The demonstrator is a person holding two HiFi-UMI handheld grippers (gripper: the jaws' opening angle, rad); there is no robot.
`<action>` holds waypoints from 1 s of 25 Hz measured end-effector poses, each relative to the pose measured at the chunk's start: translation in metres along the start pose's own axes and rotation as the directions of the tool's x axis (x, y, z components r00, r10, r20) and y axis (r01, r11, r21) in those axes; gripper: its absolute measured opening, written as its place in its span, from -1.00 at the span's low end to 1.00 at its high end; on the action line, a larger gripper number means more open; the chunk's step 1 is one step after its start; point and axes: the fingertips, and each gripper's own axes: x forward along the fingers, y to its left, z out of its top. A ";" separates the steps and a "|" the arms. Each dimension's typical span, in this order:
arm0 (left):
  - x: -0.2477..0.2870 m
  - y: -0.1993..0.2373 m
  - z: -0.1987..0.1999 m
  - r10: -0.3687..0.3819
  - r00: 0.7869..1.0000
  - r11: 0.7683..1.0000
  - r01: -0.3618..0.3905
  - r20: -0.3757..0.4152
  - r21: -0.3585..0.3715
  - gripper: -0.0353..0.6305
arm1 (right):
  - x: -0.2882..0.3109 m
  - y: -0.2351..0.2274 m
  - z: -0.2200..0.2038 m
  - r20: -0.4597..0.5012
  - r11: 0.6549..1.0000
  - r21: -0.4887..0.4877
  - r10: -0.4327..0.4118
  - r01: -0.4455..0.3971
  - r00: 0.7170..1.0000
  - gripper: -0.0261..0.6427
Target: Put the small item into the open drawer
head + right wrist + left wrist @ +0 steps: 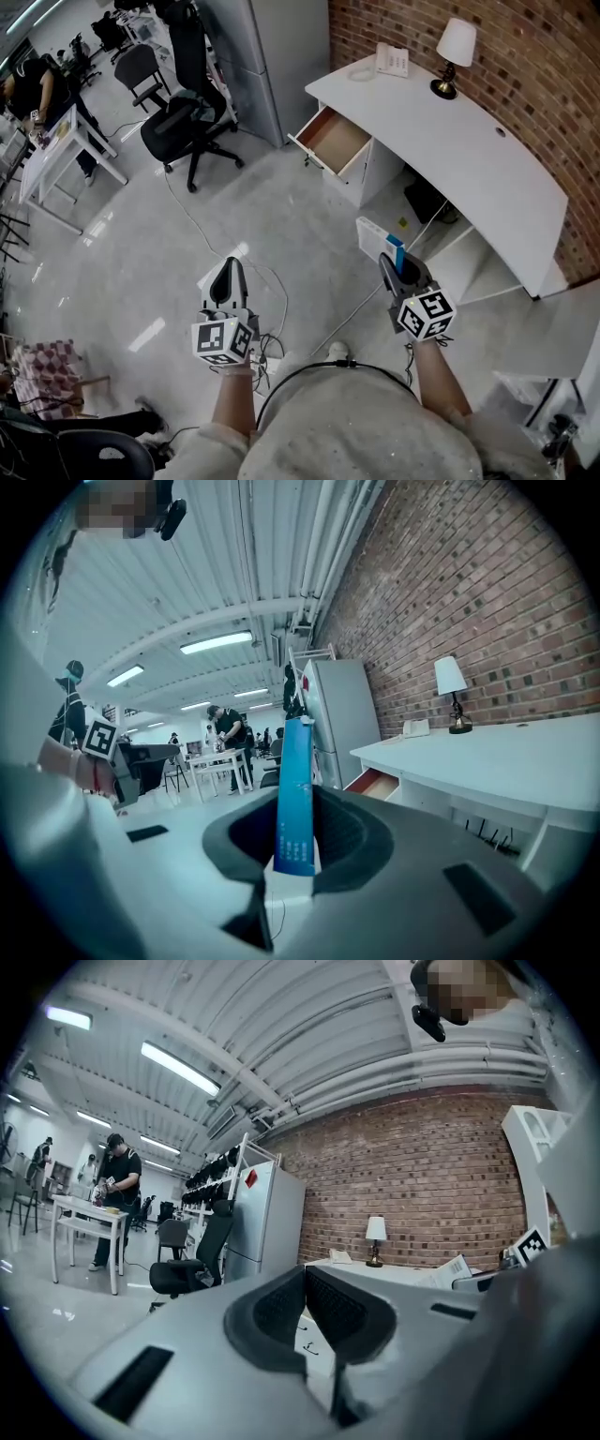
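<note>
**Box in the right tongs, drawer well ahead**

Head view: the right tongs (396,266) grip the box (376,238) by its near end, so most of it juts past the pads. The left tongs (228,274) hang beside them and carry nothing. The drawer (331,141) stands open and bare at the left end of the worktop (450,141), well apart from us, with wide open floor between. A cable (187,211) trails over that floor, and we judge it could catch a foot on the walk in. The chair (187,127) stands left of the straight route, and we judge it to be clear of it. The worktop's edge hangs over the drawer's back, so we take the front part as the safer way in from above.

Left gripper view: the pads of the left tongs (305,1309) meet with nothing between them. These tongs are spare. We see trouble here only if they swing across the right side's path.

Right gripper view: the right tongs (296,841) pinch the box (295,789) low on its flat faces, and it stands upright, tall above the pads. With so short a hold, we think a knock of its top against the drawer front or the worktop (506,752) could lever it loose. The drawer (373,782) shows far off, just right of the box and under the worktop's end. If we let go too high, we judge the box could tip over the rim, so a low release inside the walls looks wiser.
</note>
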 end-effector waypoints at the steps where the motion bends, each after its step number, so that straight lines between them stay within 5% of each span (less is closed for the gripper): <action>1: 0.002 -0.003 -0.001 -0.003 1.000 1.000 0.003 -0.005 -0.001 -0.88 | 0.001 -0.003 0.000 -0.002 1.000 0.002 0.002 -0.002 1.000 -0.70; 13: 0.044 -0.007 -0.011 -0.020 0.999 1.000 0.020 -0.040 -0.002 -0.88 | 0.024 -0.030 -0.006 -0.027 0.999 0.036 0.001 0.000 1.000 -0.70; 25: 0.161 0.016 -0.014 -0.070 0.996 0.997 0.069 -0.058 -0.028 -0.88 | 0.114 -0.069 0.017 -0.065 1.000 0.003 -0.009 0.009 0.998 -0.70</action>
